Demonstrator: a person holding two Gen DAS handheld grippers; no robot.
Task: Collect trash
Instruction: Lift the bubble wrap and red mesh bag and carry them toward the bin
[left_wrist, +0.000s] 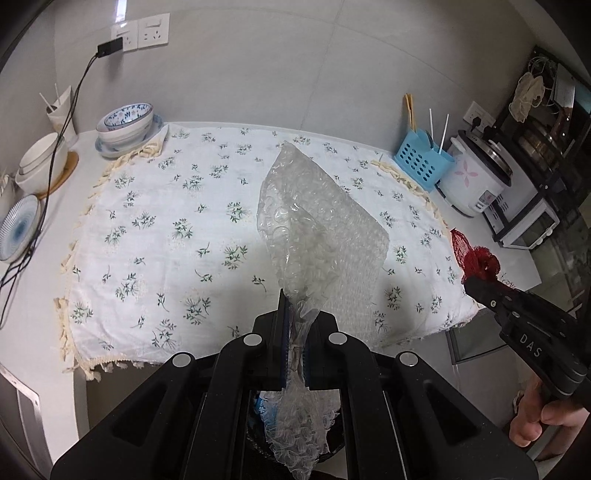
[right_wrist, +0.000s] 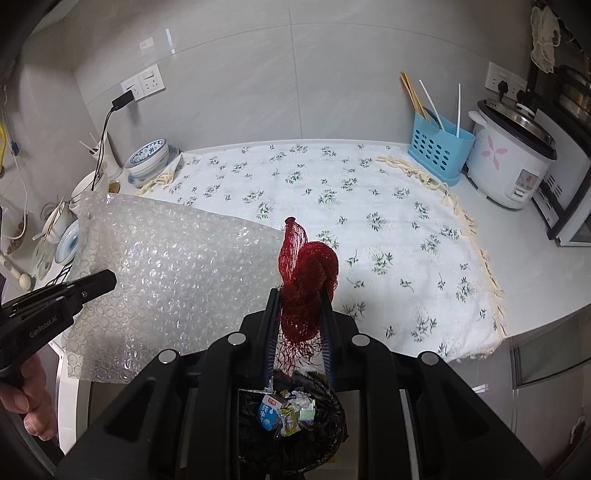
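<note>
My left gripper (left_wrist: 293, 332) is shut on a clear sheet of bubble wrap (left_wrist: 317, 221) and holds it above the floral tablecloth (left_wrist: 166, 221); the sheet also shows in the right wrist view (right_wrist: 173, 280). My right gripper (right_wrist: 299, 317) is shut on a knotted red mesh net bag (right_wrist: 306, 273), held over the front table edge; it also shows in the left wrist view (left_wrist: 476, 258). Below the right gripper stands a bin with a black liner (right_wrist: 332, 435) holding a blue carton (right_wrist: 267, 415) and wrappers.
Stacked bowls (left_wrist: 125, 125) and plates (left_wrist: 18, 229) stand at the table's left with a charger cable (left_wrist: 62, 122). A blue utensil holder (left_wrist: 423, 157), a rice cooker (left_wrist: 476, 177) and a toaster oven (left_wrist: 524, 225) stand at the right.
</note>
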